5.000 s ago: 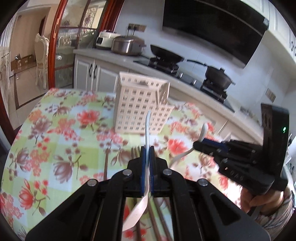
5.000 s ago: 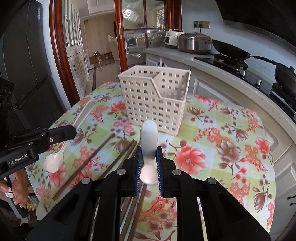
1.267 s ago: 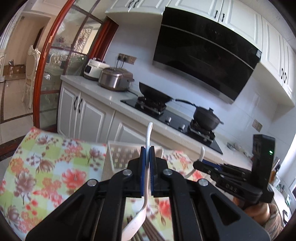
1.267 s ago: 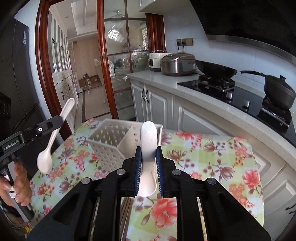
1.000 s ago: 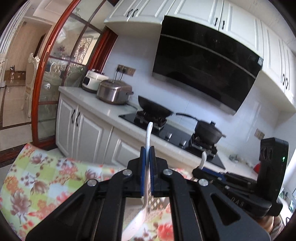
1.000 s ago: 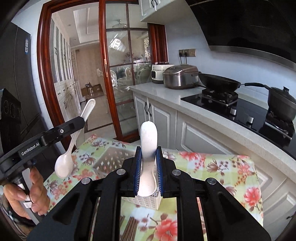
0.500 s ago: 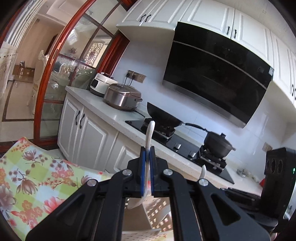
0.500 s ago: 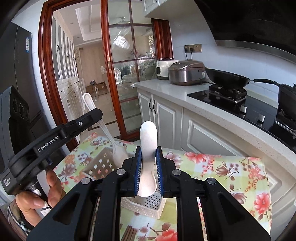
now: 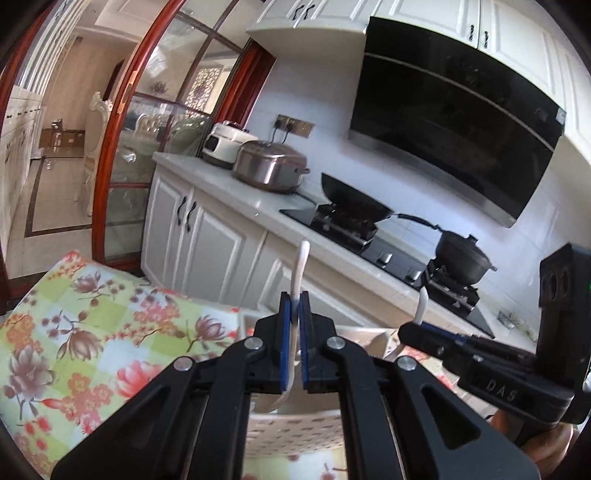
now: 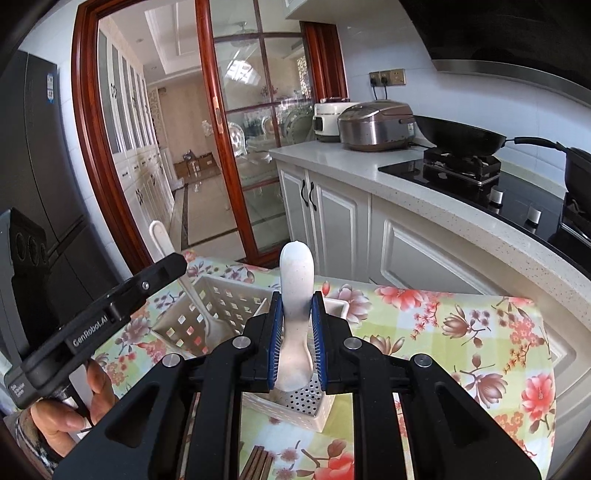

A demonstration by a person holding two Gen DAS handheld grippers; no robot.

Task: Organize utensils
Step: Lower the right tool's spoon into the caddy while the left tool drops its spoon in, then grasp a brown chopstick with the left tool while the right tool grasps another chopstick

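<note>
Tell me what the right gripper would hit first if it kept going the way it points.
Probably the far wall of the white basket: the right gripper, jaws opening around its white spoon, points down over the basket. Past it come tablecloth and cabinets; depth is unclear.

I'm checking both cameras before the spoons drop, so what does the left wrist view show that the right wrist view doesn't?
Only the left wrist view shows the white upper cabinets above the range hood and the lidded black pot in full. Only the right wrist view shows the dark fridge, the chopsticks on the table and a hand. Both show the white basket, each claw, left claw and right claw, opening around a white spoon, and the wok.
</note>
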